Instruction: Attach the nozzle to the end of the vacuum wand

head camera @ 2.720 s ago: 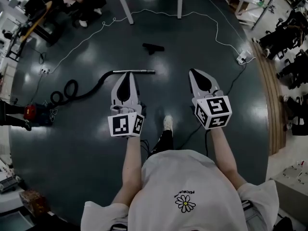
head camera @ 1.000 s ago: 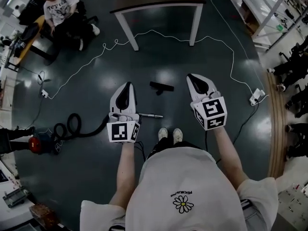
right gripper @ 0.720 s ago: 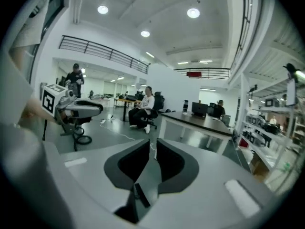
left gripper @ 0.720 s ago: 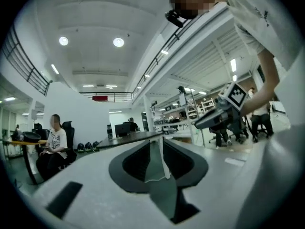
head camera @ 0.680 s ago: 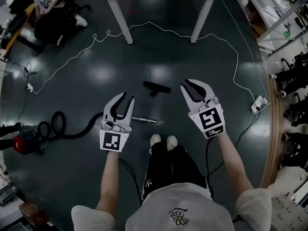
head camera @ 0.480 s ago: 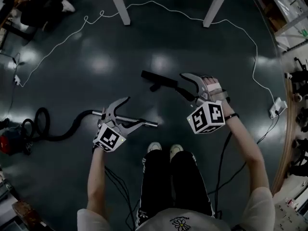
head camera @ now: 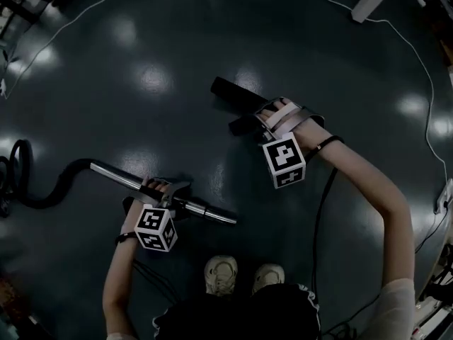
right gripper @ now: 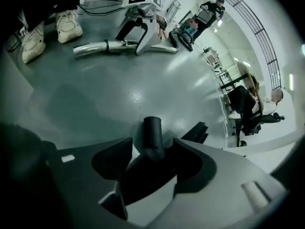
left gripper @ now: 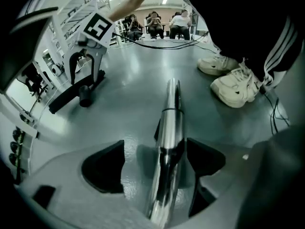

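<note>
Black plastic nozzle (head camera: 233, 96): lies on the dark floor (head camera: 177, 55) in the upper centre of the head view, its round neck pointing toward the lower right of the frame. In the right gripper view that neck (right gripper: 153, 130) stands between the jaws of my right gripper (right gripper: 152, 162), which are spread, with a gap showing on both sides.

Chrome vacuum wand (head camera: 202, 211): lies across the lower left of the head view, its free end toward my shoes (head camera: 223, 275) and the black hose (head camera: 42, 190) running off to the left edge. My left gripper (head camera: 163, 191) straddles it with the jaws spread. In the left gripper view the wand (left gripper: 170, 123) sits nearer the right-hand jaw than the left.

Risks, as I judge them: the wand is round and polished, so closing off-centre could roll it out of the jaws. A pinch high on the nozzle's neck could cover the opening that must slide over the wand's end. A loose pinch would let the nozzle head swing out of line.

Change from earlier: one second ago I stood upright with both grippers pressed shut and held clear of the floor. Both sets of jaws have just been opening, and each gripper has now come down over its part.
</note>
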Tool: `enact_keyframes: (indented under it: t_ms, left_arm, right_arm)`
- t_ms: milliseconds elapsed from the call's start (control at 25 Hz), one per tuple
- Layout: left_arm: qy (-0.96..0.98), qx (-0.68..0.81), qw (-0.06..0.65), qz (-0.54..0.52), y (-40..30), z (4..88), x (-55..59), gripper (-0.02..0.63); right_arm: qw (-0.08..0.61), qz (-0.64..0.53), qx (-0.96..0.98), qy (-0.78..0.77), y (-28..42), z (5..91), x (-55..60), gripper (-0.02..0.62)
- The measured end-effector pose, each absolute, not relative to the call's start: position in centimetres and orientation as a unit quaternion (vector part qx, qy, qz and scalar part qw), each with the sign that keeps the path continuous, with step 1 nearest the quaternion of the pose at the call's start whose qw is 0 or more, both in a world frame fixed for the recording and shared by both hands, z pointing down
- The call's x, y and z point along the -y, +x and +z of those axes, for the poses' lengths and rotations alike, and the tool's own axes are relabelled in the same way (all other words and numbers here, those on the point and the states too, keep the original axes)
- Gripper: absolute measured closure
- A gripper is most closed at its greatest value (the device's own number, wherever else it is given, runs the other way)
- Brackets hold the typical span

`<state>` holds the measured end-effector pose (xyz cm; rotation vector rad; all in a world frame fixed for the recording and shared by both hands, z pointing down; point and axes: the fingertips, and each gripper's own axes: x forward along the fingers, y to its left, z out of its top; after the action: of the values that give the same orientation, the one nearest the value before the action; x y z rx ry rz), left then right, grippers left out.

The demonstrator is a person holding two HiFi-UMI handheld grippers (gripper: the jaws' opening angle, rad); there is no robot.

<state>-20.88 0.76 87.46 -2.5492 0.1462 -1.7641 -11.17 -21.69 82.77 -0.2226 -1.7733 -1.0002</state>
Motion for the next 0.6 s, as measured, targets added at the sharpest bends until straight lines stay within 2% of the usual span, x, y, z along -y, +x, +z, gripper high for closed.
enact_keyframes:
  t_ms: [40, 80, 160, 240, 320, 480, 600]
  left_arm:
    - [-0.818, -0.045, 0.031, -0.572, -20.9, 88.0, -0.7, 0.211]
    - [-0.816, -0.039, 0.043, -0.575, -20.9, 88.4, -0.7, 0.219]
    - [-0.816, -0.019, 0.056, -0.576, -20.8, 88.9, -1.1, 0.248]
    - [-0.821, -0.001, 0.037, -0.57, -20.7, 89.3, -2.3, 0.274]
    - [-0.823, 0.01, -0.003, -0.568, -20.9, 89.7, -3.8, 0.396]
    - [-0.825, -0.029, -0.01, -0.564, -21.8, 88.9, -1.6, 0.402]
    - [-0.843, -0.08, 0.009, -0.532, -21.4, 87.0, 3.1, 0.402]
  right_arm:
    - [0.522, -0.424, 0.734, -0.095, -11.8, 83.8, 22.1, 0.331]
    - [0.527, -0.434, 0.725, -0.094, -12.3, 84.8, 22.8, 0.342]
    - [0.538, -0.457, 0.701, -0.096, -12.7, 86.3, 23.9, 0.393]
    - [0.539, -0.469, 0.692, -0.1, -13.0, 87.0, 24.0, 0.378]
    - [0.529, -0.469, 0.701, -0.096, -13.3, 87.2, 23.4, 0.4]
    - [0.529, -0.412, 0.738, -0.07, -12.4, 85.5, 22.9, 0.402]
    - [0.536, -0.342, 0.771, -0.033, -8.4, 83.2, 21.3, 0.403]
